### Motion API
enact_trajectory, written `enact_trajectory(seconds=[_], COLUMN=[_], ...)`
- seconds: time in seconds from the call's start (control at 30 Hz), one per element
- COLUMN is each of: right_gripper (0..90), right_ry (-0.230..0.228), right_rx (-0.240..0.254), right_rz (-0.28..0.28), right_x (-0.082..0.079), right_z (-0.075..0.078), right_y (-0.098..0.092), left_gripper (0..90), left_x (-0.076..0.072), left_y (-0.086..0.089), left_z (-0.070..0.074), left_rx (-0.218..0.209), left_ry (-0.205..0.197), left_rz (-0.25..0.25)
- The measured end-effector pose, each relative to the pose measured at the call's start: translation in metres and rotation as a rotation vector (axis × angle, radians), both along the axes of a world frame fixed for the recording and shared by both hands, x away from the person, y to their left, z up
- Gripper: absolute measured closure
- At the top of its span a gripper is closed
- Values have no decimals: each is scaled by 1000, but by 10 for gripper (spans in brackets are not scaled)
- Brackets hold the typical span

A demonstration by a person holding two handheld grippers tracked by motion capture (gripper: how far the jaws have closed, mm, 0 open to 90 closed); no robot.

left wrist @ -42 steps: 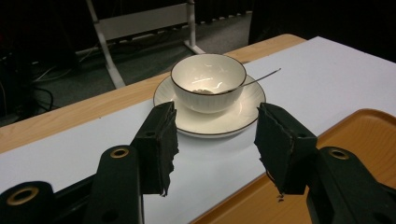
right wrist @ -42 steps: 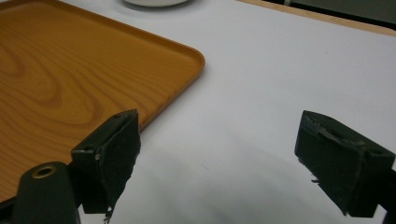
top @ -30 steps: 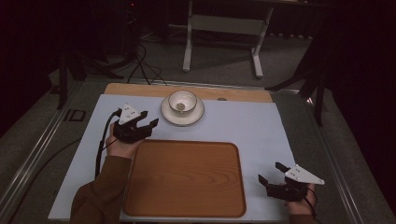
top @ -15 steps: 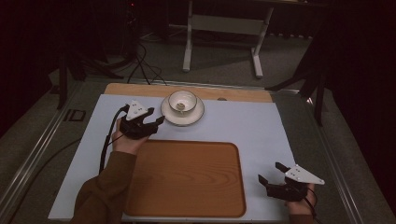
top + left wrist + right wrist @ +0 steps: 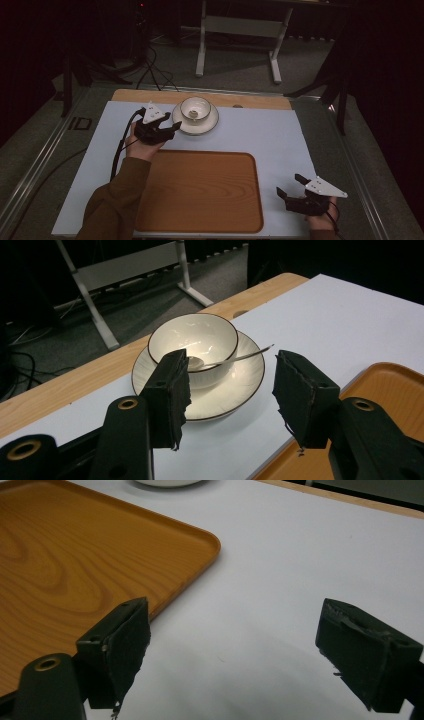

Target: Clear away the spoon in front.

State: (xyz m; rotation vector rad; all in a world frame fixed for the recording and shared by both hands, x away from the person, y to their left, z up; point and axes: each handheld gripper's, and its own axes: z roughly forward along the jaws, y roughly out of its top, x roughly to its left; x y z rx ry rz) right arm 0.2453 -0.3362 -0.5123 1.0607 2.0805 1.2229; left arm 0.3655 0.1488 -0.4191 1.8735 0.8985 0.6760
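The cream ceramic bowl with a dark rim (image 5: 193, 347) sits on a matching ribbed saucer (image 5: 195, 121) near the bench's far edge. The left gripper view reveals a thin metal spoon (image 5: 235, 359) inside it, indistinct from above. The left gripper (image 5: 171, 128), jaws apart and empty, hovers just beside the saucer. The right gripper (image 5: 290, 185), wide open and empty, sits near the right corner of the orange wooden tray (image 5: 200, 190), whose far side is cut off in the right gripper view.

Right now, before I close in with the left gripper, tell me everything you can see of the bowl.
The bowl is small, round and cream-white with a thin dark line around its rim, glossy like glazed ceramic. It stands upright in the middle of a matching saucer at the far edge of the white tabletop, beyond the wooden tray. A metal spoon lies inside it, the handle leaning out over the rim. The left gripper is open just short of it, not touching.
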Motion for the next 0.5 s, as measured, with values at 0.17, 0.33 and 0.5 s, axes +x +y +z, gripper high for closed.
enact_trajectory(seconds=[0.17, 0.33, 0.5], right_gripper=[140, 140, 140], right_ry=[2, 1, 1], right_rx=[-1, -1, 1], right_rz=[0, 1, 1], right_x=[0, 0, 0], right_z=[0, 0, 0], right_y=[0, 0, 0], left_gripper=[474, 474, 474], left_x=[7, 12, 16], left_y=[-6, -11, -17], left_z=[0, 1, 2], left_rx=[-2, 6, 18], left_ry=[5, 7, 8], left_rz=[-7, -21, -35])
